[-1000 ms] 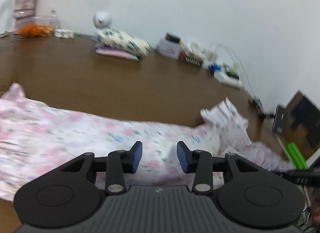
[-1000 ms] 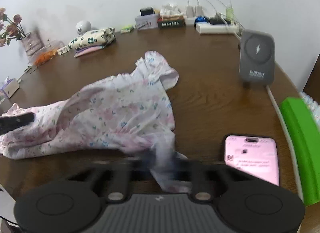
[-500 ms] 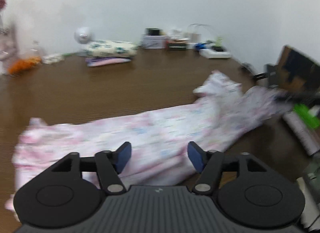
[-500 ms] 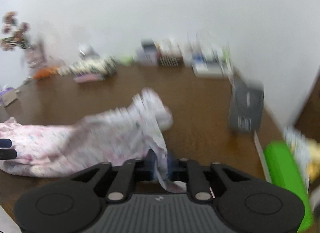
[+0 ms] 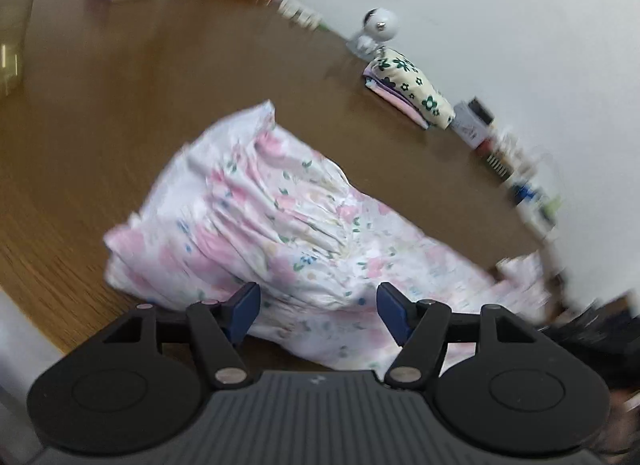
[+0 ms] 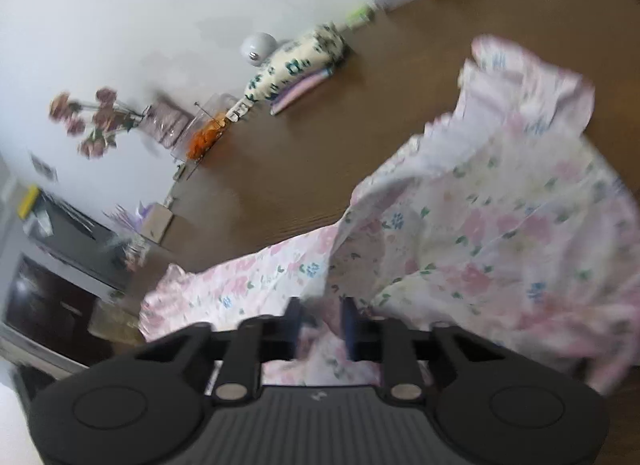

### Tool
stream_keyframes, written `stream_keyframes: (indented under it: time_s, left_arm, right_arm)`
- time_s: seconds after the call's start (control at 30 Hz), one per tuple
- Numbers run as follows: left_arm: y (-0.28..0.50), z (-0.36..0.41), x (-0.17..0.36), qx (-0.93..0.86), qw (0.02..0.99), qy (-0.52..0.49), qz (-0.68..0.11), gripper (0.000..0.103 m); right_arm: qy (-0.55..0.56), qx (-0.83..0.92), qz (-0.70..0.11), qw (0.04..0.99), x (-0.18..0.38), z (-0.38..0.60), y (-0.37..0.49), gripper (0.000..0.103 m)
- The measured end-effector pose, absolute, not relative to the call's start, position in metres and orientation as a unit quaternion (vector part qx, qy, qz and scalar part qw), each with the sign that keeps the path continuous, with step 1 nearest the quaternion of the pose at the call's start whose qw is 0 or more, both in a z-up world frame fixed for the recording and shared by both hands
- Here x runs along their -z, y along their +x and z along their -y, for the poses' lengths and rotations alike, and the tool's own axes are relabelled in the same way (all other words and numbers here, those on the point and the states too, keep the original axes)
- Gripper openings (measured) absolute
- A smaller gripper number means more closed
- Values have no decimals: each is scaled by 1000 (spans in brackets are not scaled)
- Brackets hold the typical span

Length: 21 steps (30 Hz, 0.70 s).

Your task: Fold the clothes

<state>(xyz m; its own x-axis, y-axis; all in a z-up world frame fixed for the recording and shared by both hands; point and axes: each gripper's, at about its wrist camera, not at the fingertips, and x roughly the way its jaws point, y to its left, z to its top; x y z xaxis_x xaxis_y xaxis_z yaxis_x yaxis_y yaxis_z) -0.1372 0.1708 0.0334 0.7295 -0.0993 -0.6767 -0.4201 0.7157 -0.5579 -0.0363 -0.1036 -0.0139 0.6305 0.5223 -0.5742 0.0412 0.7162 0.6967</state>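
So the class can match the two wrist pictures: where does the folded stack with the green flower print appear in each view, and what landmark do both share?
Left wrist view: folded stack upper right, by the wall.
Right wrist view: folded stack upper centre, by the wall.
Shared landmark: the white round gadget right beside it.
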Motion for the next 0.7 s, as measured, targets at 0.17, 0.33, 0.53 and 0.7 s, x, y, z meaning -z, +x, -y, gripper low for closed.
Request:
stream_keyframes:
  time_s: [0.17,0.33,0.53,0.7]
  left_arm:
    - [-121,-189,-27,-67,827,-435,-349,54]
    - [-108,-196,-13,-41,803,-489,-338,11]
    - [-88,-206,-27,-38,823,-503,-261,7]
    - [-56,-210,-19,-52,830,-490,-261,6]
  right_arm:
    - [375,-167,-387,826,19,95,-21,3]
    - [383,-184,-339,839,3,95,-16,2]
    - [396,-176,-293,852,-7,105,0,1]
    - [380,-148,-263,875,-3,105,20,1]
